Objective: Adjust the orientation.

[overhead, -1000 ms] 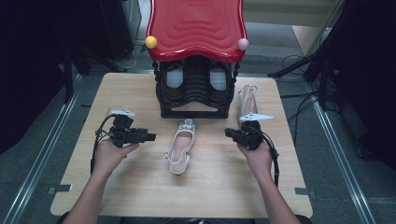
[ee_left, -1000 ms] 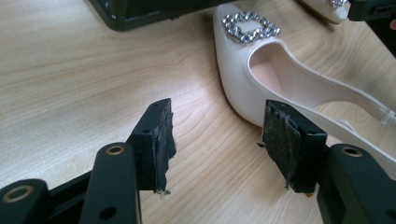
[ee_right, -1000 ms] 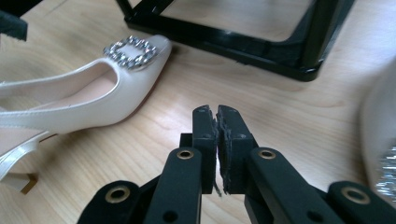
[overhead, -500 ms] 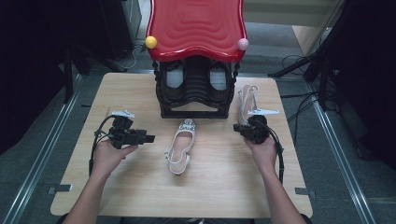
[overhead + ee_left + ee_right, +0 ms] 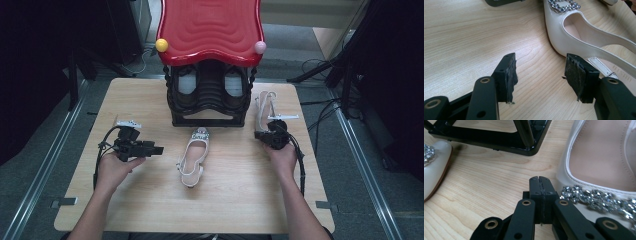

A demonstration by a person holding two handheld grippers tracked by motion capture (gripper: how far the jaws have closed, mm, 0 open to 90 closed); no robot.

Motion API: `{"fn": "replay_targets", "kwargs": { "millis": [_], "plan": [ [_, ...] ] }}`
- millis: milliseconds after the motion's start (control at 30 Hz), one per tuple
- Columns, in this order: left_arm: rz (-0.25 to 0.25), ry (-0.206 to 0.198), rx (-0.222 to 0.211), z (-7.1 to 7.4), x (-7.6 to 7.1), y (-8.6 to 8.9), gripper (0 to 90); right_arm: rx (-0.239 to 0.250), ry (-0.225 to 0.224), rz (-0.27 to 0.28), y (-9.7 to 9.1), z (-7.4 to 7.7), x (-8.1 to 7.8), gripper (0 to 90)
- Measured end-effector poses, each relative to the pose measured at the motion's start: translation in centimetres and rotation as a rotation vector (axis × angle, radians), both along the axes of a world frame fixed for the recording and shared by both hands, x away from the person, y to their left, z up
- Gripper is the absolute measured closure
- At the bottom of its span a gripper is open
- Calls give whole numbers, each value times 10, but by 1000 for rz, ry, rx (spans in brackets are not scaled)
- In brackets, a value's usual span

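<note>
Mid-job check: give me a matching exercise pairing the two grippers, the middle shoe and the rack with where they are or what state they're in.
Things:
1. left gripper
2. right gripper
3. middle shoe
4. black rack

States or places:
A. jaws pressed together, beside the jewelled toe of the right-hand shoe
B. under the red top at the table's far edge
C. jaws apart, nothing between them
D. lying in the middle of the table, toe toward the rack

Pairs: 1-C, 2-A, 3-D, 4-B

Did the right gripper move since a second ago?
Yes. In the high view the right gripper has slid rightward, away from the black shoe rack, to the toe of the right shoe.
</note>
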State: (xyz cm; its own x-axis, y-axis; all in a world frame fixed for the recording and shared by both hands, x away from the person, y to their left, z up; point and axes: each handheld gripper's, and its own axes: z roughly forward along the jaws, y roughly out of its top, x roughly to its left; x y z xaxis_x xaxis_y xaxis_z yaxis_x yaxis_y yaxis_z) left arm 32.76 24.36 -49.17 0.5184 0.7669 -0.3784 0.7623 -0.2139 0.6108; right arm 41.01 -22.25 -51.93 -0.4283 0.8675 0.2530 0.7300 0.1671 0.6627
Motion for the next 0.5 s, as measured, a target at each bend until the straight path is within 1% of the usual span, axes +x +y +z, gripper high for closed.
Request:
{"fn": "replay_targets", "kwargs": {
  "millis": [167, 267, 300, 500],
  "plan": [
    [-2, -2, 5, 0, 0, -1, 427, -25, -1, 4, 1, 1, 0, 900],
    [-1, 0, 3, 0, 0, -1, 427, -19, 2, 1, -1, 1, 0, 900],
    [-1, 0, 3, 0, 0, -1, 427, -18, 8, -8, -1, 1, 0, 900],
    [-2, -1, 5, 0, 0, -1, 427, -24, 6, -33, -6, 2, 0, 900]
  ]
}}
